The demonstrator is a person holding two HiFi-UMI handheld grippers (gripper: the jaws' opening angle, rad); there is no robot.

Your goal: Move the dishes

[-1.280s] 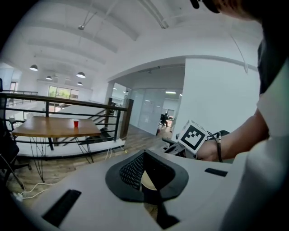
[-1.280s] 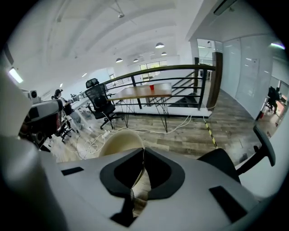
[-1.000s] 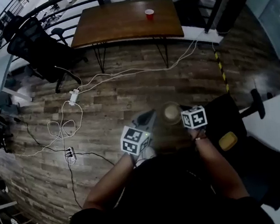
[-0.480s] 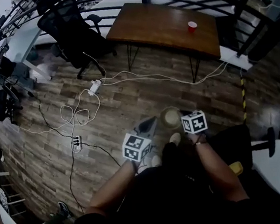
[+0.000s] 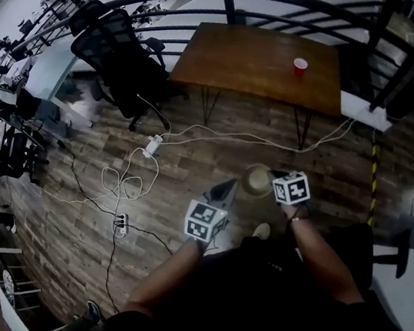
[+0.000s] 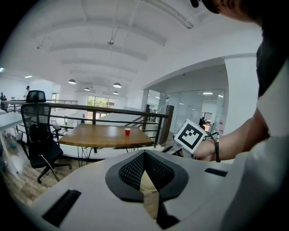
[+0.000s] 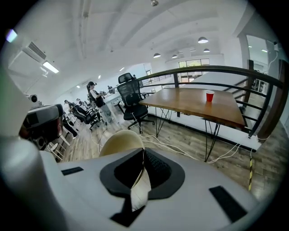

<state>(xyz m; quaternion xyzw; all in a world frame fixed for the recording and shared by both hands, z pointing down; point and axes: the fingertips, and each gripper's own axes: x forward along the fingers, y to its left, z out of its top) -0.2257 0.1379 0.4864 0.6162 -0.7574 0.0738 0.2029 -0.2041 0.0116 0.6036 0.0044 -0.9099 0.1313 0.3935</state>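
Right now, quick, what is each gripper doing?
Left gripper: closed at the tips; a bit of the cream dish shows in the gap, can't tell if it's gripped.
Right gripper: closed on the dish's rim.

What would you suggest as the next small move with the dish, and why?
Probably carry the dish forward toward the wooden table: the right gripper is clamped on its rim, the left gripper seems to pinch it too, and only floor lies beneath.
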